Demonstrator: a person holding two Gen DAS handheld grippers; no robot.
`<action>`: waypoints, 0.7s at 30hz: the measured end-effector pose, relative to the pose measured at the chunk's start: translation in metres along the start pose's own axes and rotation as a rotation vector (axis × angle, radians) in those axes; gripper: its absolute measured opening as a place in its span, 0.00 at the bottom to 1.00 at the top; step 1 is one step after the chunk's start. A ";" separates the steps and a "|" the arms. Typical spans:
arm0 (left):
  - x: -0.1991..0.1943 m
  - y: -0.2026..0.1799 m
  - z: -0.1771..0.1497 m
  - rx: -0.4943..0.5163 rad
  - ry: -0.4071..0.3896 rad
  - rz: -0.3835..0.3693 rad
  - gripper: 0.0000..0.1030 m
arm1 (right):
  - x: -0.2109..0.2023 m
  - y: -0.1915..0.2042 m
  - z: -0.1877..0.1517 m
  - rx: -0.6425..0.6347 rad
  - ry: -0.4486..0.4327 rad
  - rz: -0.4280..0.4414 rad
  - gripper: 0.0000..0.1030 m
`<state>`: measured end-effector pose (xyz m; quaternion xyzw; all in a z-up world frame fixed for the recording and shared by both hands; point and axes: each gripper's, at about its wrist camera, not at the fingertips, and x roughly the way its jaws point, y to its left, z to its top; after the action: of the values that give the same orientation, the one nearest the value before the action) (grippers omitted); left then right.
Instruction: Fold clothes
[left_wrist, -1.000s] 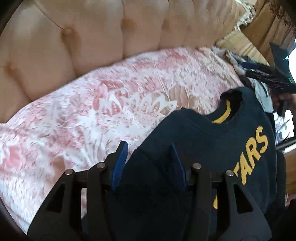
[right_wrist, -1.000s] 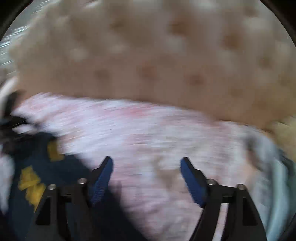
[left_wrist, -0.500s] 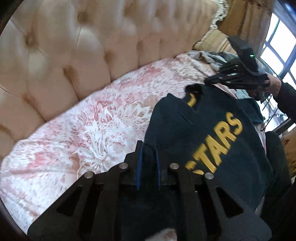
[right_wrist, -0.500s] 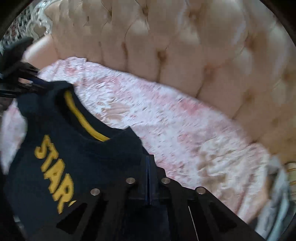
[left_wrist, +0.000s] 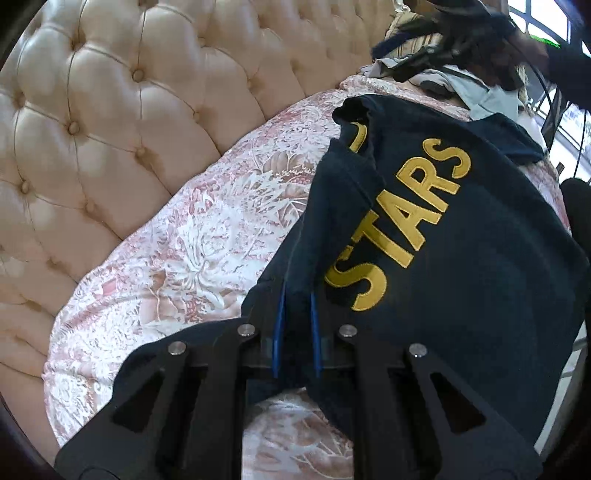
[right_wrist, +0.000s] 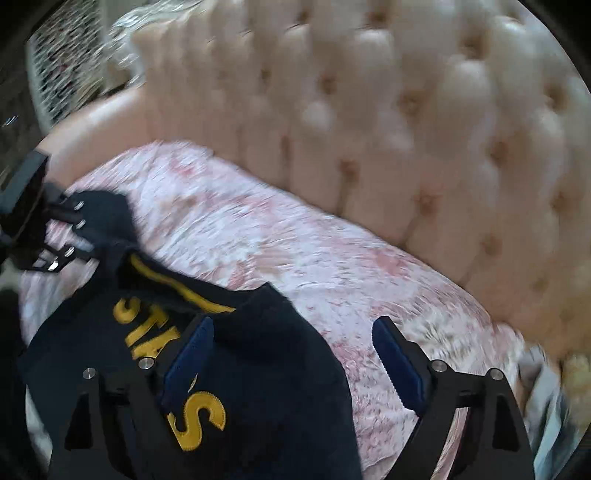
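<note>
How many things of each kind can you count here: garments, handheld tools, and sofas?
Navy STARS top: 1
Pale garments heaped at the sofa's far end: number unclear, counted as 1 heap
Handheld tools: 2 (left tool, right tool)
Tufted sofa: 1
Total: 5

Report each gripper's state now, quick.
Left gripper: shut on the navy shirt, pinching its edge.
Right gripper: open, holding nothing, shirt fabric lying between its fingers.
</note>
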<state>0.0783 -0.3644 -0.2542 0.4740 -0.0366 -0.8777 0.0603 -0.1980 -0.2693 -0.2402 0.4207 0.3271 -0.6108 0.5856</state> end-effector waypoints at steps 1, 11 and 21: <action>0.001 0.001 0.001 0.008 -0.005 0.007 0.14 | 0.002 -0.003 0.004 -0.017 0.023 0.031 0.86; 0.003 0.023 0.005 -0.008 -0.068 -0.020 0.14 | 0.063 -0.047 0.037 -0.049 0.304 0.340 0.86; 0.025 0.083 0.010 -0.351 -0.114 -0.047 0.14 | 0.051 -0.054 0.043 0.080 0.152 0.526 0.28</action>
<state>0.0622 -0.4500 -0.2590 0.4063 0.1249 -0.8972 0.1196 -0.2554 -0.3249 -0.2721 0.5586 0.2255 -0.4168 0.6808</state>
